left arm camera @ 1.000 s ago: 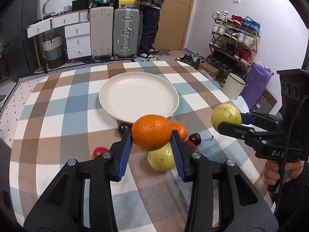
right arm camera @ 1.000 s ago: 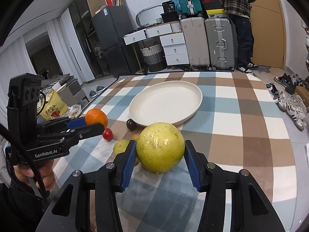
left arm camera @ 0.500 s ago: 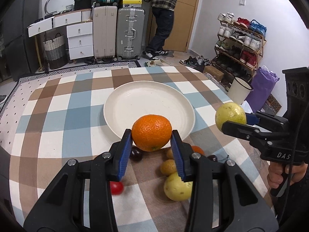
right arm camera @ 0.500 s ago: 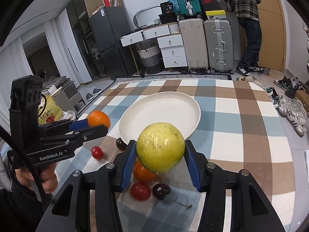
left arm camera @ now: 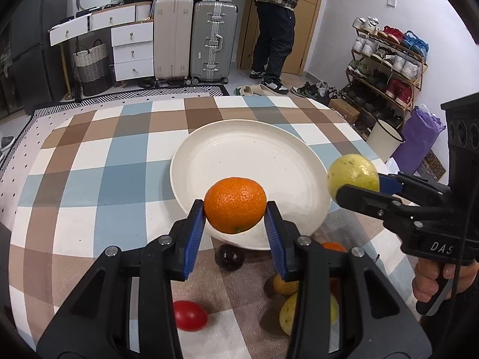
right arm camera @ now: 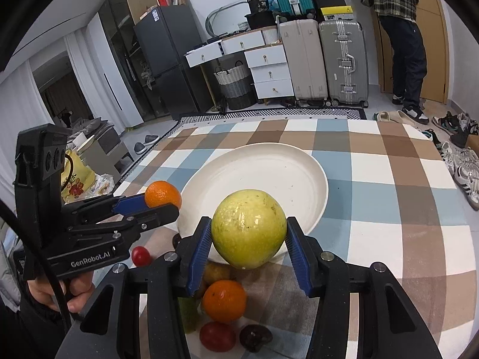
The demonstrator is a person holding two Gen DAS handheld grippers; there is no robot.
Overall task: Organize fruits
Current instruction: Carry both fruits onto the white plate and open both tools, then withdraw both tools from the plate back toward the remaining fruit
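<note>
- The left tool was clamped on a round, dimpled orange, its blue pads pressing both sides, holding it above the near rim of the wide cream plate.
- Below and behind this tool, on the checked tabletop, lay a small red tomato-like fruit, a dark cherry-like fruit and more yellow and orange pieces partly hidden by the tool's arms.
- The right tool was clamped on a large, smooth yellow-green round fruit, also held over the plate's near rim, just right of the left tool.
- Risk, in my judgement: released here, either fruit could strike the rim and roll back onto the loose pile, or off the plate.
- Both fruits are round and the plate is shallow, so one dropped from height might roll across and knock the other.
- The tools were close together; moving inward at once could make them collide.
- Ahead of both tools the plate's floor was bare, with open cloth beyond and to each side; the tabletop's far edge was well apart.
</note>
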